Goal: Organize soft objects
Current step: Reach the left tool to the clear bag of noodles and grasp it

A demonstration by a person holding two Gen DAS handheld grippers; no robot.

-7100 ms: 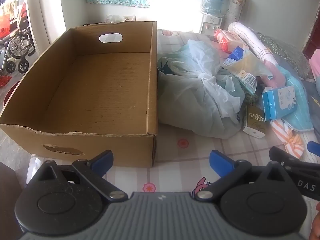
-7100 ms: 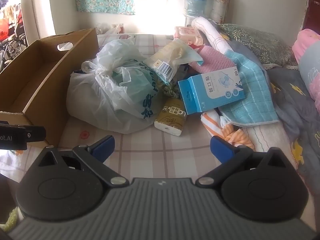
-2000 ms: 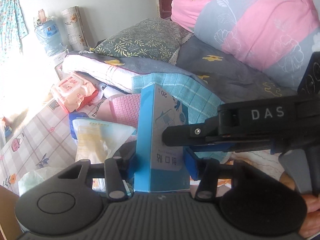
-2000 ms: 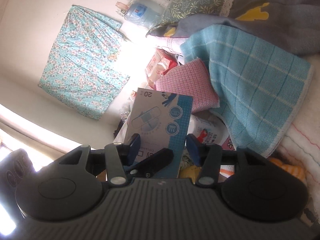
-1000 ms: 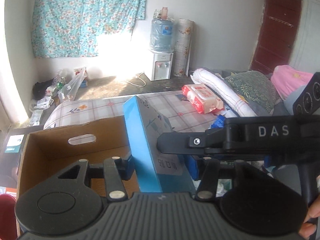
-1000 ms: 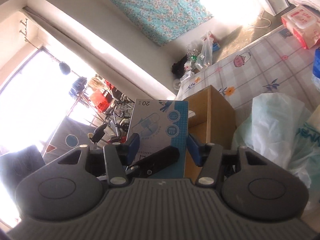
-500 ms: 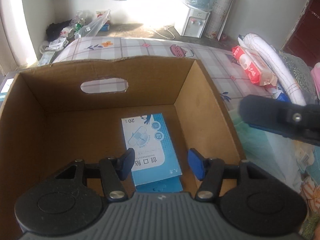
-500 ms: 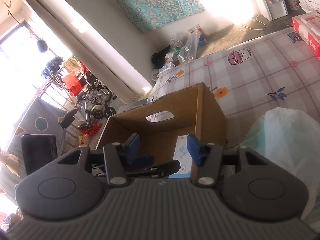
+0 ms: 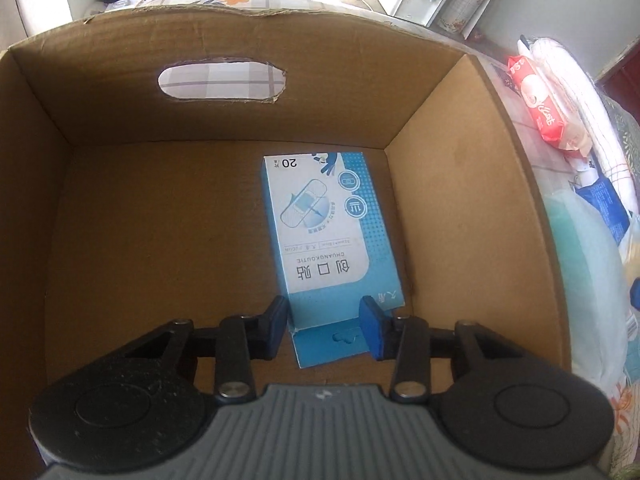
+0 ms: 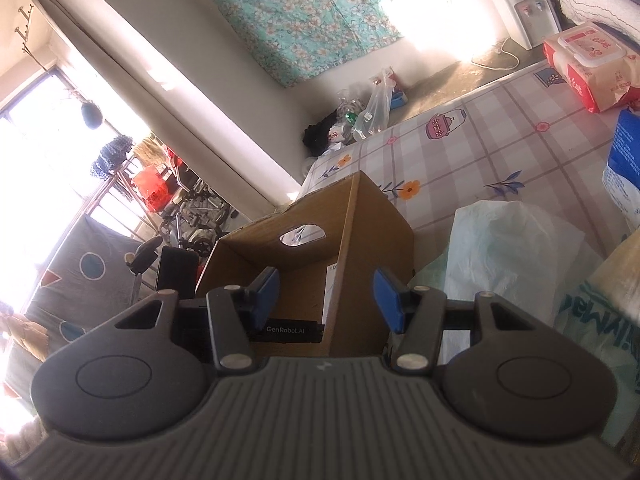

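Blue-and-white cardboard plaster box (image 9: 326, 236), marked "20" and "CHUANGKOUTIE", lies flat at centre frame inside brown corrugated carton (image 9: 460, 184); left gripper (image 9: 323, 328), jaws just narrowing, straddles its partly hidden near end; right gripper (image 10: 326, 300) gapes empty.

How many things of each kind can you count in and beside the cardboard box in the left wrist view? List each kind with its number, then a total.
Cardboard box: 1
Blue bandage box lying inside it: 1
Red and white wipes pack: 1
Pale plastic bag: 1
Total: 4
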